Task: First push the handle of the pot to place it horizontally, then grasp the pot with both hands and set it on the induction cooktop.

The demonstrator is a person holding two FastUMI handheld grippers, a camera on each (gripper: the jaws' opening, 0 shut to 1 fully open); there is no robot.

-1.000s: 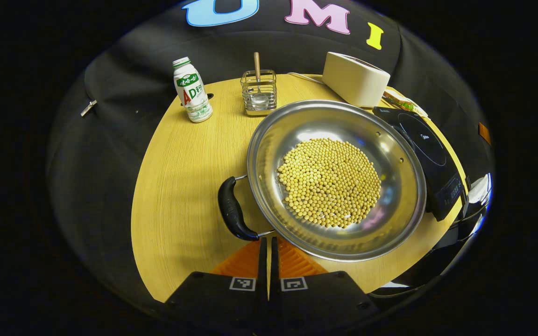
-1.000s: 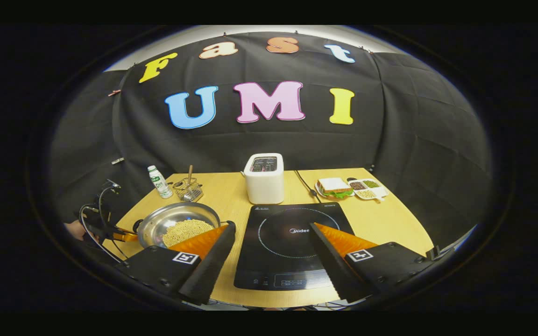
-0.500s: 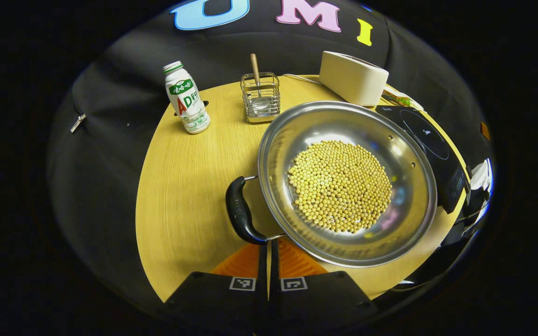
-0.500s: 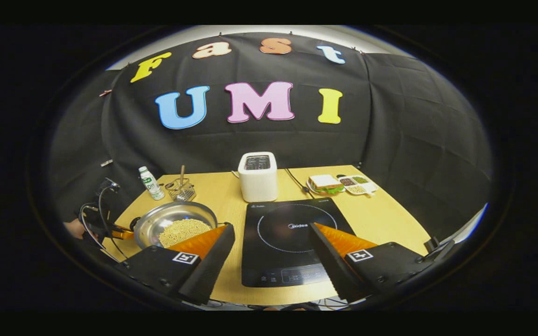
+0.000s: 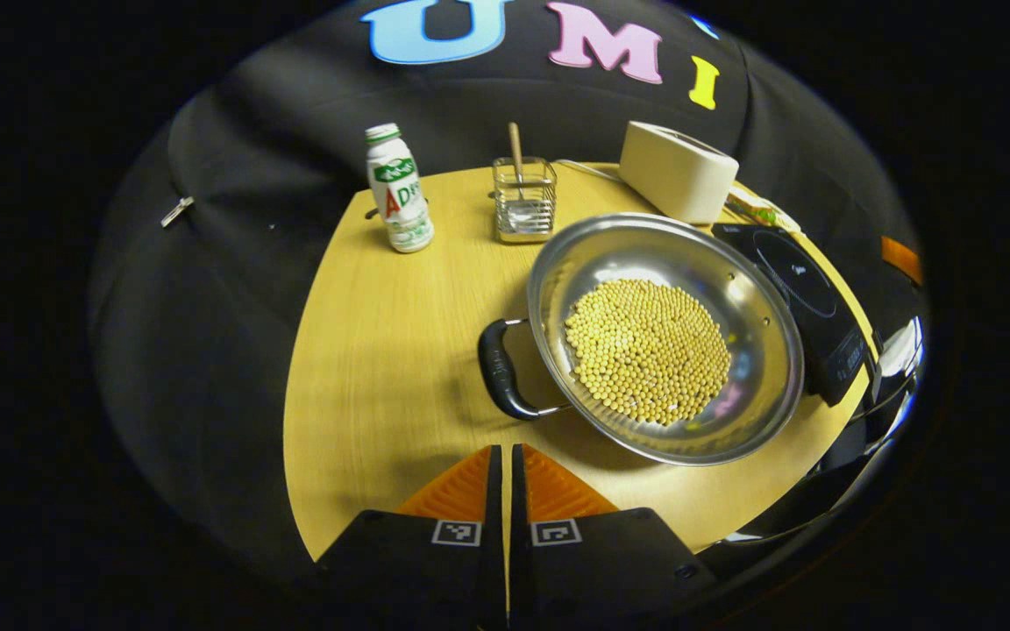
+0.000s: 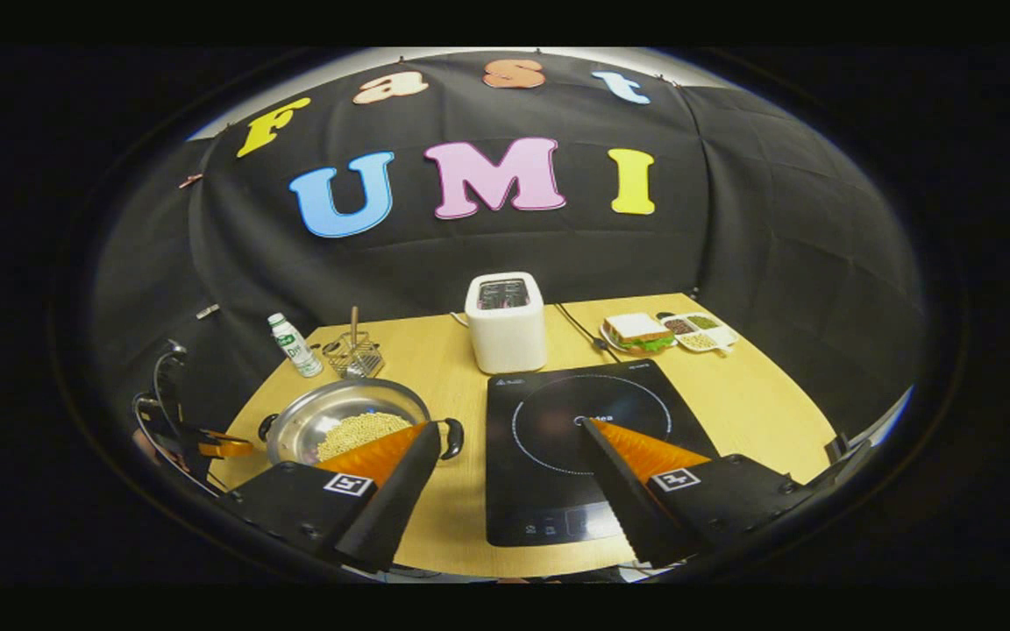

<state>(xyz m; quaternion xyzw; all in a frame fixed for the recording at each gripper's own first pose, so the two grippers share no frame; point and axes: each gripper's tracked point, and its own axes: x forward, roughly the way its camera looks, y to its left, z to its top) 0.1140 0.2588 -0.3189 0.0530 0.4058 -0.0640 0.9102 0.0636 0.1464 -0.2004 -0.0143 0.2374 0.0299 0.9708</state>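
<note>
The steel pot (image 5: 759, 350) holds a layer of yellow beans (image 5: 648, 350) and sits on the wooden table left of the black induction cooktop (image 5: 807, 298). Its near black handle (image 5: 500, 382) points toward my left gripper (image 5: 505, 450), which is shut with nothing in it and hangs a short way back from the handle without touching. In the right gripper view the pot (image 6: 295, 429) shows a black handle on each side, left (image 6: 266, 427) and right (image 6: 453, 437). My right gripper (image 6: 509, 426) is open above the front of the cooktop (image 6: 558, 491).
A white toaster (image 6: 505, 321) stands behind the cooktop, its cord running right. A sandwich plate (image 6: 636, 332) and a divided snack tray (image 6: 703, 331) lie at the back right. A drink bottle (image 5: 398, 188) and a wire basket (image 5: 523, 200) stand behind the pot.
The pot has turned so its handles lie left and right, the right one now in sight. My left gripper has drawn back from the near handle. The right gripper shifted slightly.
</note>
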